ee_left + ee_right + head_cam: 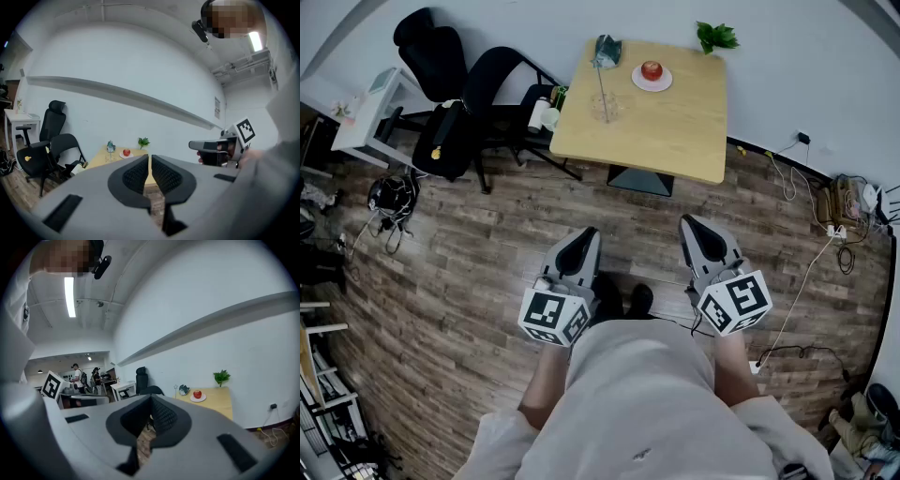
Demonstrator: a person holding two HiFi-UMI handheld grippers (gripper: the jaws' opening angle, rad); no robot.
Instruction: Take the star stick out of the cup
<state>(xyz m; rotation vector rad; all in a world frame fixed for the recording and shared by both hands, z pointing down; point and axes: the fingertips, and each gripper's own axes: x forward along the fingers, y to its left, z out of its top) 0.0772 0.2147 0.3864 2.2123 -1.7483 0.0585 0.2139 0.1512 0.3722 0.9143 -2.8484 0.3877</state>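
A clear cup (606,107) stands near the left edge of the light wooden table (675,131), far ahead of me. The thin star stick (601,82) rises out of the cup; in the right gripper view the star stick (176,390) shows beside a teal object (183,389). My left gripper (589,234) and right gripper (689,223) are held low near my body over the wood floor, well short of the table. Both have their jaws together with nothing between them. The left gripper (149,157) and right gripper (151,396) each point towards the table.
On the table are a red apple on a plate (652,71), a teal object (607,49) and a small green plant (715,36). Black chairs (487,103) crowd the table's left side by a white desk (366,117). Cables (811,272) trail across the floor at right.
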